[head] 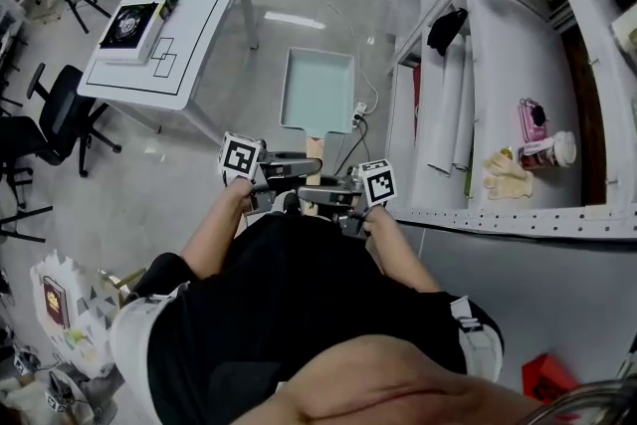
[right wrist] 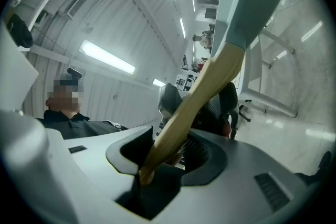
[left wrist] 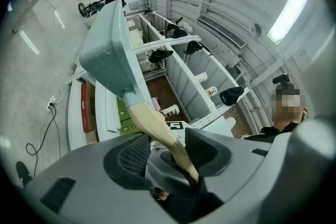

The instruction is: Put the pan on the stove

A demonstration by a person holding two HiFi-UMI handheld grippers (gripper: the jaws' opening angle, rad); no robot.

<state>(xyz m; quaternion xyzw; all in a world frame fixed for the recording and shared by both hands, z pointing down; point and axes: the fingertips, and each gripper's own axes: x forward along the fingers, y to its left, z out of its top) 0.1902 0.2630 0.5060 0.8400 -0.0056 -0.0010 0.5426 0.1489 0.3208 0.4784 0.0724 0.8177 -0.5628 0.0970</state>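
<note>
A white table (head: 204, 25) bears the black stove (head: 127, 25) by its left edge. The square green pan (head: 318, 90) hangs over the floor between table and shelf (head: 518, 45), well apart from the stove. The left gripper (left wrist: 165, 148) and right gripper (right wrist: 172, 150) both clamp its wooden handle (head: 315, 150).
</note>
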